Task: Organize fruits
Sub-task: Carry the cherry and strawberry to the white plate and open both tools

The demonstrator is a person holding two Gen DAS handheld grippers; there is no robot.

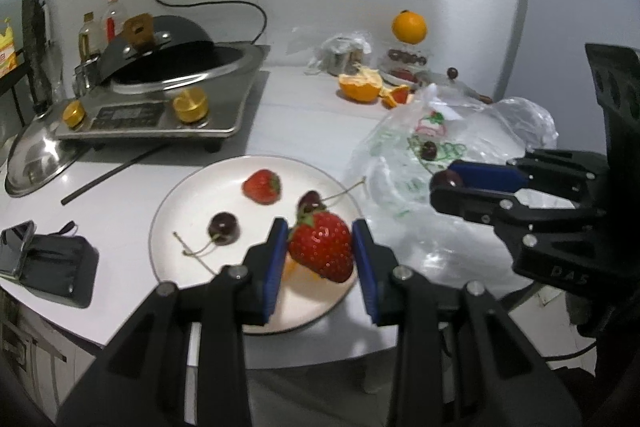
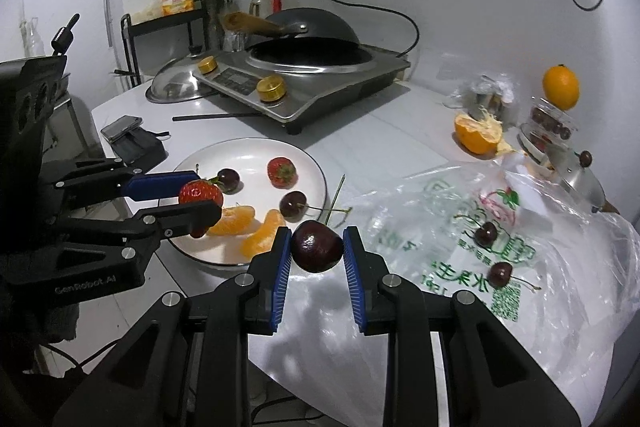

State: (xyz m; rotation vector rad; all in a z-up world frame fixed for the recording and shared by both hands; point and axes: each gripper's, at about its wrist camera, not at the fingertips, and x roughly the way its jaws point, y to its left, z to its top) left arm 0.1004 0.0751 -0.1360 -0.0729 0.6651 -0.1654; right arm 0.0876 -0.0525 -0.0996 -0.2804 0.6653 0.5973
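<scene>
**A:** Left wrist view: the left hand-held gripper (image 1: 320,251) is clamped on a strawberry (image 1: 322,245) right over the plate's (image 1: 180,211) near edge. Looks like the drop-off step to me.

**B:** Yeah, and the right hand-held gripper (image 2: 316,247) is pinching a cherry (image 2: 317,246) just beside the plate, over the plastic bag (image 2: 460,235). Next move probably needs both lowered onto bare plate, clear of the orange segments (image 2: 248,227), before letting go.
</scene>
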